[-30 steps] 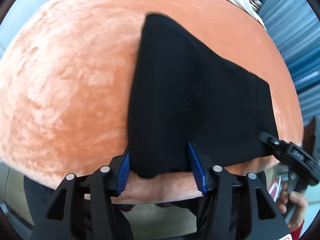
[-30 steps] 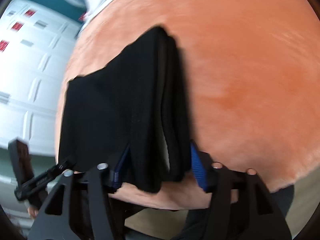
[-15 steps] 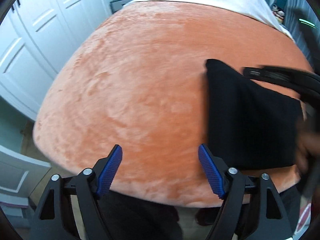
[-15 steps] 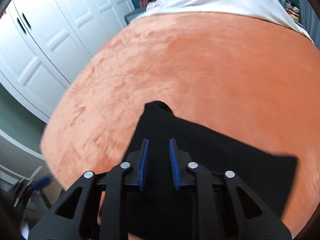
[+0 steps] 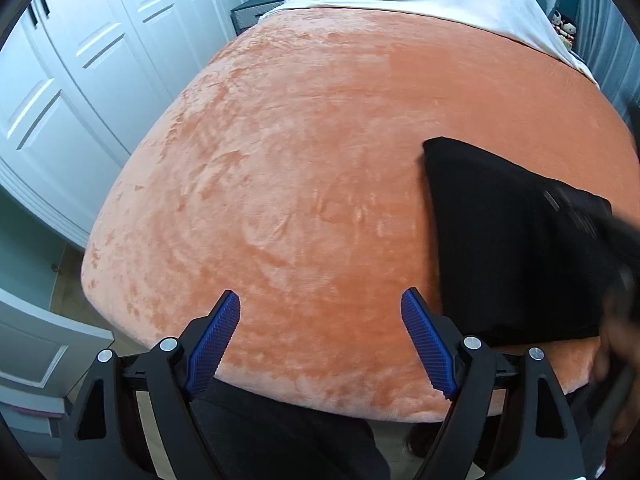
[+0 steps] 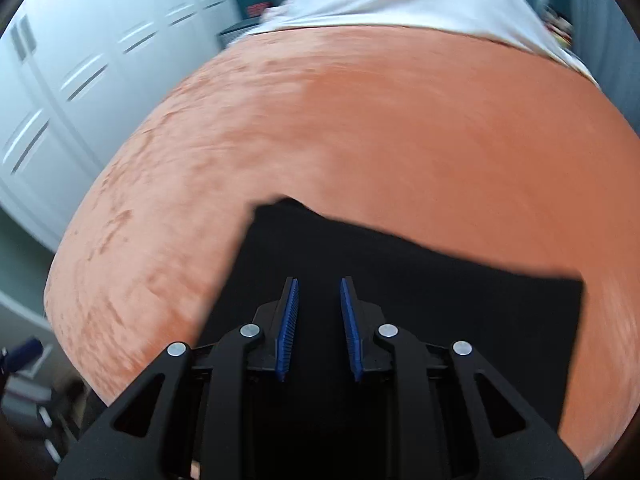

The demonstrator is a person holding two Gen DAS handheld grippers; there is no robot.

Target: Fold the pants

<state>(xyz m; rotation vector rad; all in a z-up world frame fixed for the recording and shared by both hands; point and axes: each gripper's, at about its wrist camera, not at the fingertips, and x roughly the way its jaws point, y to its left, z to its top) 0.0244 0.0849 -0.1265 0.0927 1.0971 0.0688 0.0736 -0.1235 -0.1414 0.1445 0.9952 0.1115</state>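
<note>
— Where are the pants (image 5: 516,248) now?

— On the orange blanket (image 5: 300,168), near the bed's front edge, folded into a flat black rectangle. Looks nearly finished to me.

— Why is the left gripper (image 5: 320,340) off to the side?

— It has nothing to hold: its fingers (image 5: 218,336) are spread wide over bare blanket, the pants just beside its right finger.

— And the right gripper (image 6: 319,326)?

— Right above the fold. Its fingers (image 6: 289,326) sit close together, just beginning to part, nothing visibly pinched between them. I'd guess it's there to pat the stack flat.
</note>
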